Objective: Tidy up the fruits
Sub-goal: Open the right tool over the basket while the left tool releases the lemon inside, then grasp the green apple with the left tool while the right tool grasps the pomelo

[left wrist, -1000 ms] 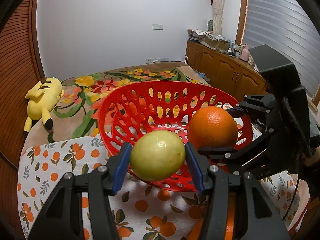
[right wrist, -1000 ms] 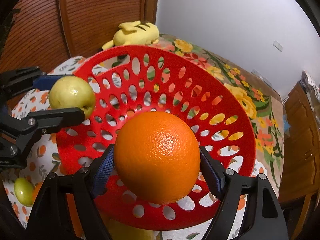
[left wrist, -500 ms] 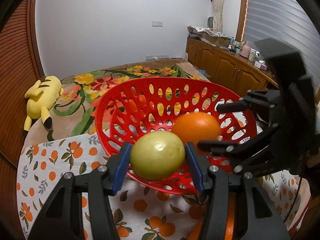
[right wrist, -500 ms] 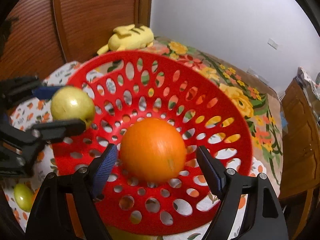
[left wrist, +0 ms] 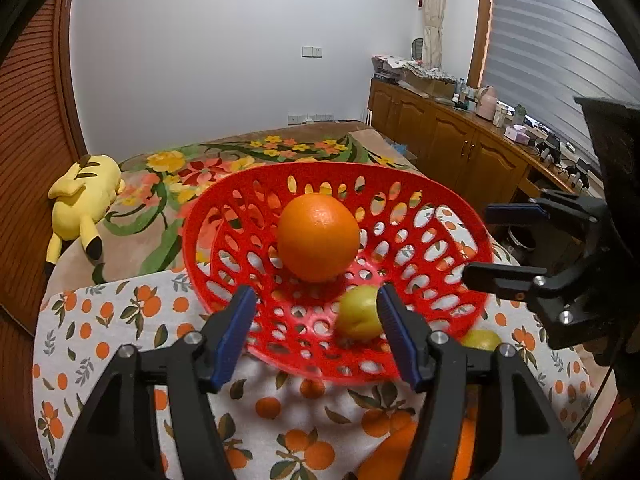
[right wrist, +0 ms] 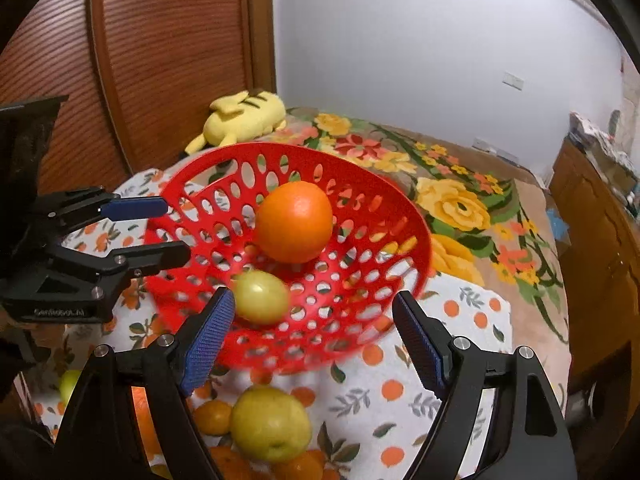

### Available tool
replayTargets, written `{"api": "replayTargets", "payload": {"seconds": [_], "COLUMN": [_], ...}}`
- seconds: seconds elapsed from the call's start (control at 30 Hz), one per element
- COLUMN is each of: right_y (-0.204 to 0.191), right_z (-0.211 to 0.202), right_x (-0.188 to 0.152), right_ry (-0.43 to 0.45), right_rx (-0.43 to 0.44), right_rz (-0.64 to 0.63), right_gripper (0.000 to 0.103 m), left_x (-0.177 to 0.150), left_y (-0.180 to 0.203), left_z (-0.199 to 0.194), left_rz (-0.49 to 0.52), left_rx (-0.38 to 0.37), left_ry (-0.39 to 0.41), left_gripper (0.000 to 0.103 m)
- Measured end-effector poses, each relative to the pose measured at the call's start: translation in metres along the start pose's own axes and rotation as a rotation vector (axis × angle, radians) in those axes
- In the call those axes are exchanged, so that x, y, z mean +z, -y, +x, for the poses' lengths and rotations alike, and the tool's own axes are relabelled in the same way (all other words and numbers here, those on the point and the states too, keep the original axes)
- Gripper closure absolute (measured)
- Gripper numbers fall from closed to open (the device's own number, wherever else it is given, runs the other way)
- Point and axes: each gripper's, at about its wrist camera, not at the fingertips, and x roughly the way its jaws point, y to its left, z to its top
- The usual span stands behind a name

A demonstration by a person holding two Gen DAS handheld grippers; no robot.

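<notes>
Drop-off step: orange [left wrist: 318, 237] and yellow-green fruit [left wrist: 359, 312] lay in the red basket [left wrist: 472, 236]. Left gripper [left wrist: 316, 334], jaws just opened, and right gripper [right wrist: 310, 338] both released, empty. Next: fetch the pear [right wrist: 270, 422] near the basket

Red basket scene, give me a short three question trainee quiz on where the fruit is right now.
1. True or false: the orange lies inside the red basket.
2. Which tool is shut on a fruit? A) left tool B) right tool C) neither
3. Fill in: the fruit in the basket beside the orange is a ____ apple.

Key: 1 true. 2 C; both are open, and the left tool's jaws have just been opening, with nothing gripped. 3 yellow-green.
</notes>
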Motion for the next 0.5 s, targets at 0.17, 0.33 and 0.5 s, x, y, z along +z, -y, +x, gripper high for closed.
{"api": "replayTargets", "payload": {"seconds": [0.17,0.33,0.5], "right_y": [-0.005,-0.020,-0.038], "right_z": [-0.027,-0.051,-0.065], "right_x": [-0.017,-0.041,-0.070], "right_ry": [0.058,0.099,0.138], "right_rx": [-0.012,-0.042,-0.035], "right_rz": [0.053,0.087,0.147], "right_gripper": [0.018,0.017,0.017], "left_x": [-0.011,-0.030,-0.056], "left_y": [0.004,0.007,0.011], "left_z": [-0.025,-0.049,-0.072], "left_rz": [0.002,0.002,-0.008], "left_rx": [-0.006,-0.012,-0.021], "left_ry": [0.024,0.037,0.047], "left_gripper": [0.039,0.036,0.034]}}
